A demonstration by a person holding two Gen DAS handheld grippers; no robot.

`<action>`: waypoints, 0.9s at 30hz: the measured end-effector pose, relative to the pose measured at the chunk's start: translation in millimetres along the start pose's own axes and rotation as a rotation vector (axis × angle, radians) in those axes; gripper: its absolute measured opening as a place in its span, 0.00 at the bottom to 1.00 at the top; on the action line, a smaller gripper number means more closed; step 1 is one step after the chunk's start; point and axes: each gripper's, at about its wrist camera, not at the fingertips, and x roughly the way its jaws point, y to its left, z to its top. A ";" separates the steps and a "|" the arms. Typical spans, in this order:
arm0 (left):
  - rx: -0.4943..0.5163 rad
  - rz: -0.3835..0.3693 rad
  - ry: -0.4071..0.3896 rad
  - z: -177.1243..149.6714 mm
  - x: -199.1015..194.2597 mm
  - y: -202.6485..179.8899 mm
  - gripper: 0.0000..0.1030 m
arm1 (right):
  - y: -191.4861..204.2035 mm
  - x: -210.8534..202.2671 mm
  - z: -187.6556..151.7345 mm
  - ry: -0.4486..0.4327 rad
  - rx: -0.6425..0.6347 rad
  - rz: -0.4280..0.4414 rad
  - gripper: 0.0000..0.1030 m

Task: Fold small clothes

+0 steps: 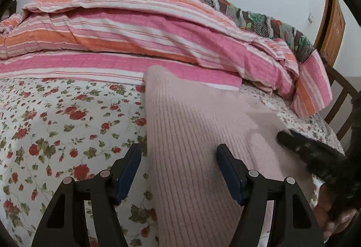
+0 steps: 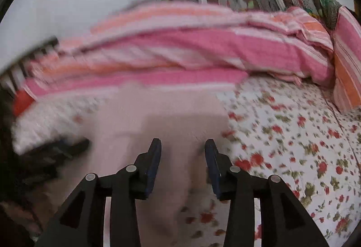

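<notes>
A pale pink ribbed knit garment lies flat on the floral bedsheet, its far end against the striped quilt. My left gripper is open just above the garment's left edge, one finger over the sheet, one over the knit. My right gripper shows at the right in the left wrist view, low over the garment's right side. In the blurred right wrist view the right gripper is open and empty above the garment; the left gripper shows dark at the left.
A folded pink, orange and white striped quilt runs along the far side of the bed, with a patterned blanket behind it. A wooden bed frame and a door are at the right. The floral sheet extends right.
</notes>
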 end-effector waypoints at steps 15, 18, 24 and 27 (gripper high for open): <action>0.020 0.026 -0.017 -13.8 -4.3 -5.5 0.68 | -14.0 2.7 -8.4 0.031 0.077 -0.018 0.49; 0.036 0.046 -0.028 -14.2 -8.2 -8.1 0.68 | -13.6 -2.3 -7.1 0.024 0.065 -0.034 0.49; 0.054 0.070 -0.041 -14.1 -13.2 -10.9 0.68 | -14.0 -3.1 -9.0 0.026 0.068 -0.044 0.49; 0.057 0.074 -0.044 -13.4 -14.7 -11.2 0.68 | -13.7 -4.0 -10.3 0.028 0.075 -0.052 0.49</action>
